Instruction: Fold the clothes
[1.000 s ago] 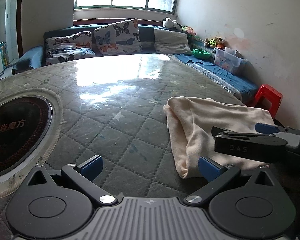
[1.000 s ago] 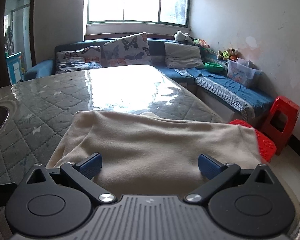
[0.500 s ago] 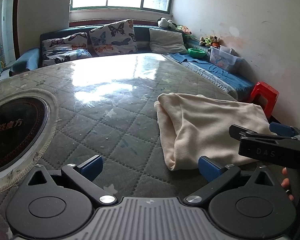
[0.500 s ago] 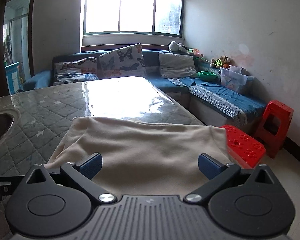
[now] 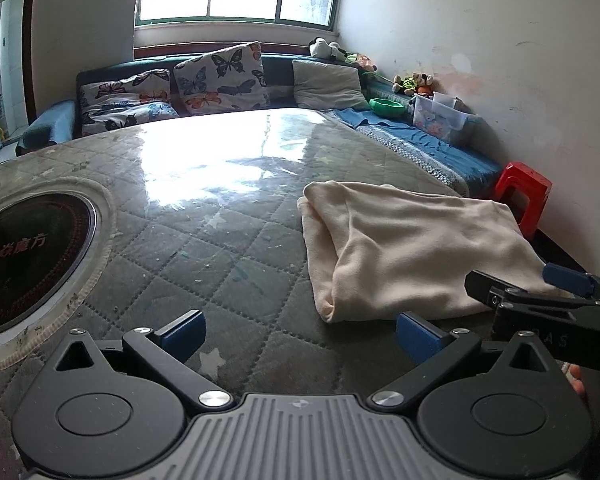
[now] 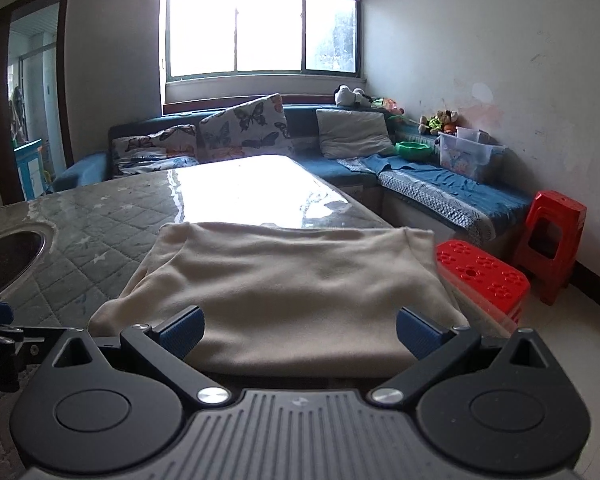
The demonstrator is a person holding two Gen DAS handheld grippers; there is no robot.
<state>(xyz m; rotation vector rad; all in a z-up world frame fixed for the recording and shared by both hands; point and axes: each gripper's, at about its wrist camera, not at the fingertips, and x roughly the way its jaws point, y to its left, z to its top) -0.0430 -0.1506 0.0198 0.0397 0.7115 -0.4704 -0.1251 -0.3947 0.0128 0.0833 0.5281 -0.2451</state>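
Observation:
A cream garment [image 5: 412, 248] lies folded flat near the right edge of the quilted table [image 5: 228, 256]. My left gripper [image 5: 300, 336] is open above bare table, just left of the garment's near corner. The right gripper [image 5: 540, 292] shows at the right of the left wrist view, beside the cloth's near edge. In the right wrist view the same garment [image 6: 292, 280] fills the middle, and my right gripper [image 6: 300, 332] is open at its near edge with nothing held between the blue pads.
A round black hotplate [image 5: 24, 248] is set into the table on the left. Red plastic stools [image 6: 552, 240] stand on the floor to the right of the table. A blue corner sofa [image 6: 440, 192] with cushions runs behind and along the right wall.
Both grippers have drawn back and risen from the garment, so it looks farther away. The cloth lies as before, and both stay open.

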